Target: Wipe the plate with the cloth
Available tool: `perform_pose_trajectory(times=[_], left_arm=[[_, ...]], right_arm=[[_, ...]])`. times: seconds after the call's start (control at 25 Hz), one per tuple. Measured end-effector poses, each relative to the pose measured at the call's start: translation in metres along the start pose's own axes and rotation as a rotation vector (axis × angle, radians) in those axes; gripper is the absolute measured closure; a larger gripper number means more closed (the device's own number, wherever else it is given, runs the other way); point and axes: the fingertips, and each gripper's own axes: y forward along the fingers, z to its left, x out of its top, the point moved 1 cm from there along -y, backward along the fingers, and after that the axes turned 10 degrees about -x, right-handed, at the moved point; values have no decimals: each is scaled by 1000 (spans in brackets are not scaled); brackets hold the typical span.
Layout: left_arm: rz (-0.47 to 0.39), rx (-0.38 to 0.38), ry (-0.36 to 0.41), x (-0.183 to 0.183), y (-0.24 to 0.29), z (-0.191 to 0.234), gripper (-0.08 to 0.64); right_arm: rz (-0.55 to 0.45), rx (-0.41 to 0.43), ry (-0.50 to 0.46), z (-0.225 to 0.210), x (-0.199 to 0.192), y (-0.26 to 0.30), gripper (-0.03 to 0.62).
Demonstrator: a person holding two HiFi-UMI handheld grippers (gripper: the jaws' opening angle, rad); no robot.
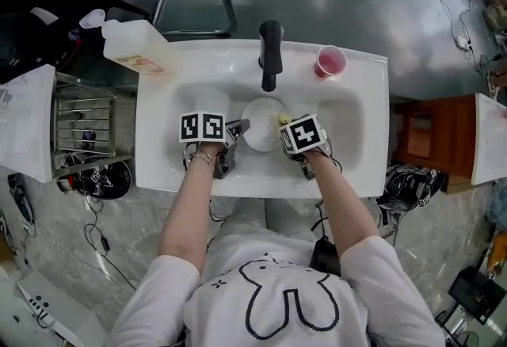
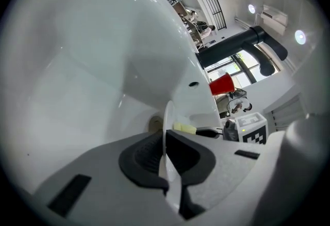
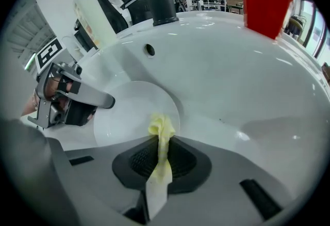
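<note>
**Plate and cloth both gripped over the sink**

Inside the white sink [image 1: 158, 143], the left hand-held gripper [image 2: 165, 160] is clamped on the rim of the white plate [image 1: 260, 133]. The right hand-held gripper [image 3: 161, 163] is clamped on the yellow cloth [image 3: 161, 129], at the plate's right edge.

Left gripper [image 1: 240, 127] and right gripper [image 1: 283, 123]: grey jaws, black ribbed pads [image 3: 140, 160], white cube with black square markers behind the jaws. Operator clothing: white short-sleeved T-shirt [image 1: 277, 294], black rabbit outline.
</note>
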Motion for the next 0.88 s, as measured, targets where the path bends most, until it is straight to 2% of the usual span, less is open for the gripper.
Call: perform_pose_trajectory(times=[0.24, 0.52, 0.88], left_arm=[[-4, 29, 70, -1, -7, -12, 543], [-49, 13, 127, -5, -26, -35, 543], [-110, -10, 201, -19, -60, -74, 543]], right_arm=[[-32, -9, 48, -3, -3, -12, 541], [-151, -6, 108, -6, 6, -52, 541], [-315, -23, 90, 3, 17, -121, 541]])
